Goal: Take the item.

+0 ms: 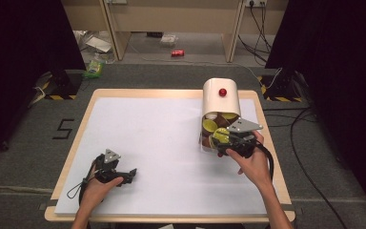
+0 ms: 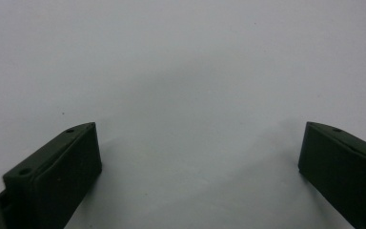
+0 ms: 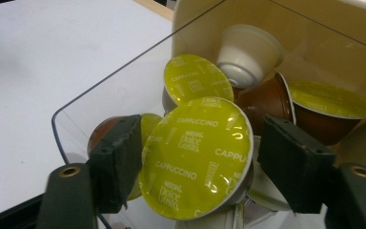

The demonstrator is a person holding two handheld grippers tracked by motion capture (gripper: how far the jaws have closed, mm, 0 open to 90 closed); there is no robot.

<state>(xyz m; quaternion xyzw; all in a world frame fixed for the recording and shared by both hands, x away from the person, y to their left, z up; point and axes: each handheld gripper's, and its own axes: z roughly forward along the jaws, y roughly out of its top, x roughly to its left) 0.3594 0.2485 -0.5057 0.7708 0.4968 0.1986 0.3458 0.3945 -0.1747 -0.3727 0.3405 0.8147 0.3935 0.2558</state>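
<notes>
At the worktop's (image 1: 76,138) right side stands a cream capsule dispenser (image 1: 220,99) with a clear front bin holding coffee capsules. The right gripper (image 3: 198,155) reaches into that bin, its fingers (image 3: 119,160) closed on a lime-lidded Cappuccino capsule (image 3: 198,152). The left gripper (image 2: 198,157) rests near the front left, fingers spread wide over bare white surface.

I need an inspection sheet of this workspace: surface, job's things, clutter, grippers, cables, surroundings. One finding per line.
Surface: white sheet on a wooden table, bare at the left.
Job's things: cream container with a red knob, holding coffee capsules with yellow-green Cappuccino lids.
Clutter: nothing seen on the table.
Grippers: left gripper open over the sheet; right gripper jaws either side of a capsule, contact unclear.
Cables: black cables on the floor at right.
Surroundings: red can on the floor, dark curtains.
</notes>
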